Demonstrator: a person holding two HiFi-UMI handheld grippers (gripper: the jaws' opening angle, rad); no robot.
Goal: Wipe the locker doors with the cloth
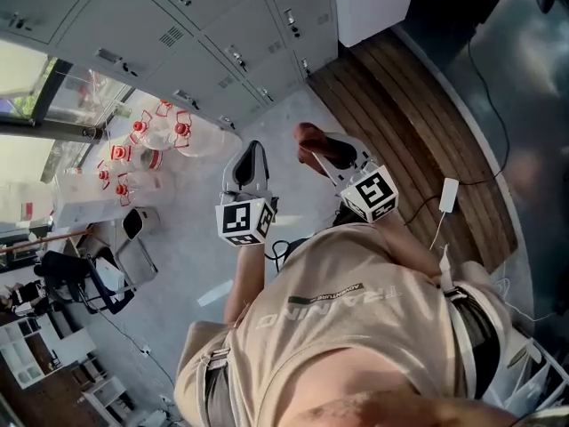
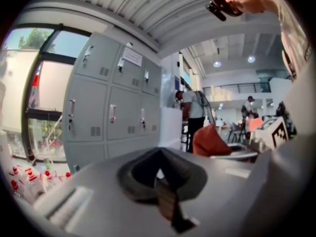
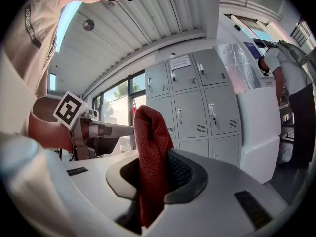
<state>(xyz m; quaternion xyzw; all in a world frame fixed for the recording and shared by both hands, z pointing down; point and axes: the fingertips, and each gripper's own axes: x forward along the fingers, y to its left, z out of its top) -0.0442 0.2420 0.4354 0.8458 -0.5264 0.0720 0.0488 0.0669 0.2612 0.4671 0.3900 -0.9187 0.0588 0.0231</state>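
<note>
The right hand-held gripper [image 3: 157, 179] is clamped on the red cloth [image 3: 149, 132], which stands limp between its 2 jaws, well apart from the locker doors [image 3: 190, 107]. Soft and light (likely to bunch), it probably needs a firm mid-fold pinch. The left hand-held gripper [image 2: 160, 179] is closed and empty.

Likely open-plan workplace hall: grey lockers [image 3: 197, 102], white counter [image 3: 256, 132], corrugated ceiling [image 2: 148, 9], person [image 2: 193, 113] standing beyond.

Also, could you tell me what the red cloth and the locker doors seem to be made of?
Red cloth: apparently microfibre or terry textile, matt; a fine knobbly weave shows. Locker doors: probably painted sheet metal, smooth pale grey; punched vent slots suggest it.
</note>
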